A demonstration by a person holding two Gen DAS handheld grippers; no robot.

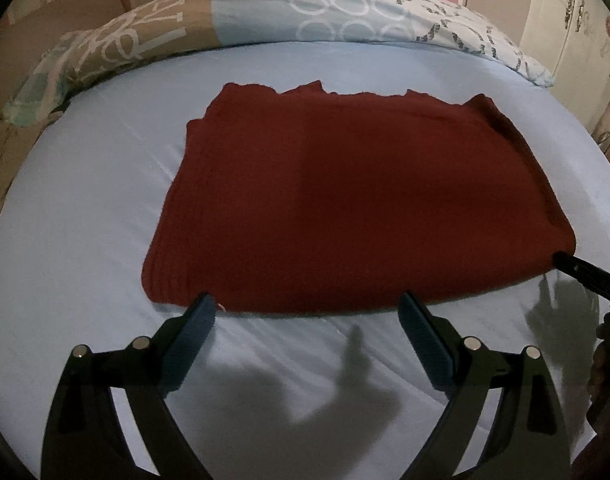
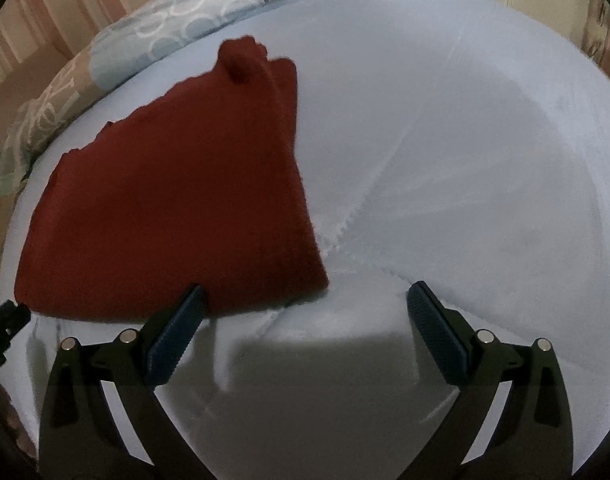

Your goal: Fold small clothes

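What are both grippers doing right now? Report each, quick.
Left gripper: open, holding nothing, at the near edge of the red garment.
Right gripper: open, holding nothing, at the garment's near right corner.

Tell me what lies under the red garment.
The red garment lies flat on the light blue bedsheet. Anything tucked between its folded layers is covered and cannot be seen.

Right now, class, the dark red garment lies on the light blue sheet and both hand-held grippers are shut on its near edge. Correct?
Not quite. The dark red garment does lie on the light blue sheet, but both wrist views show the left hand-held gripper and right hand-held gripper open, gripping nothing.
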